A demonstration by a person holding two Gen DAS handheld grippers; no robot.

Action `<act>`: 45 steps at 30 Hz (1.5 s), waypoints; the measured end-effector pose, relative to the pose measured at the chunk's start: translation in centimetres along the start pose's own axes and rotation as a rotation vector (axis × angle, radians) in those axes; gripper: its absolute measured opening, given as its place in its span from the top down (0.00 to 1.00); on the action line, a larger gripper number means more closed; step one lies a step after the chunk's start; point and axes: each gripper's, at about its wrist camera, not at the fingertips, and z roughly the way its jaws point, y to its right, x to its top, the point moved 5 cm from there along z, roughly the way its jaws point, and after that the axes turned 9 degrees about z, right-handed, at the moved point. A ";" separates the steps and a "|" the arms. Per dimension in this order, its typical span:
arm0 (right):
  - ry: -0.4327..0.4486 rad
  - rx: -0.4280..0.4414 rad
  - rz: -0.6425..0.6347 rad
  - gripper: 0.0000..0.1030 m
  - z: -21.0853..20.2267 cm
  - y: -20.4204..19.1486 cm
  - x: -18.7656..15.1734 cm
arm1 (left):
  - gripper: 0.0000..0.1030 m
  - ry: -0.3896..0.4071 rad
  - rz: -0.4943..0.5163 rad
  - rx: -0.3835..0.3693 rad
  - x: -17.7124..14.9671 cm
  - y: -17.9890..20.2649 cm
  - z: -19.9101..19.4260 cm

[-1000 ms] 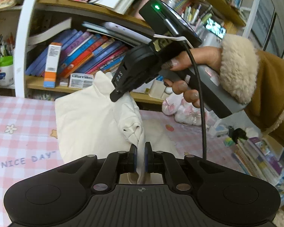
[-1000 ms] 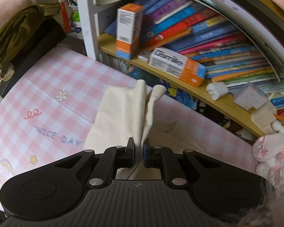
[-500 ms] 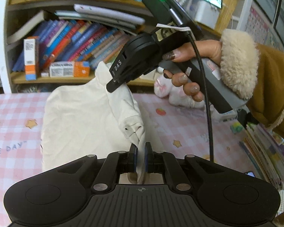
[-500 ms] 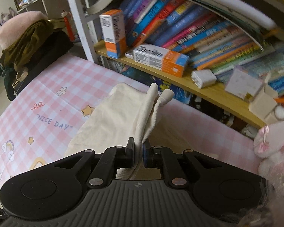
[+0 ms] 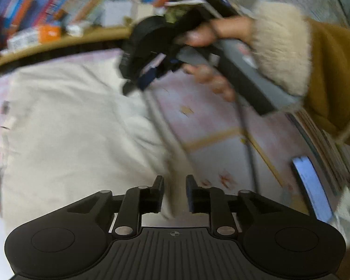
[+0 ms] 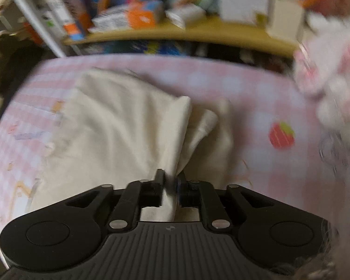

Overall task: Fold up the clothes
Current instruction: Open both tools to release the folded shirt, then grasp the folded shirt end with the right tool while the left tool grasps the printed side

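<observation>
Cream soft cotton garment [image 6: 119, 126] lay on pink checked tablecloth [image 6: 256, 88] | right gripper [image 6: 170, 184] pinched a gathered fold | left gripper [image 5: 174, 186] parted, empty | judged light, limp, drapes; take hold at hems or corners.

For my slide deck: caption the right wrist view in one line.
Right gripper pinching a fold of the cream garment above the pink checked tablecloth.

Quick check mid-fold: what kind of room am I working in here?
Probably a bedroom or study at home: a wooden bookshelf crammed with books and boxes, a pink checked tablecloth under the cream garment, and a plush toy beside it.
</observation>
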 end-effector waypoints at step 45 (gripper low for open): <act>0.062 0.283 0.208 0.96 -9.7 -3.3 -16.1 | 0.76 0.095 -0.427 0.285 -9.7 -13.6 -8.4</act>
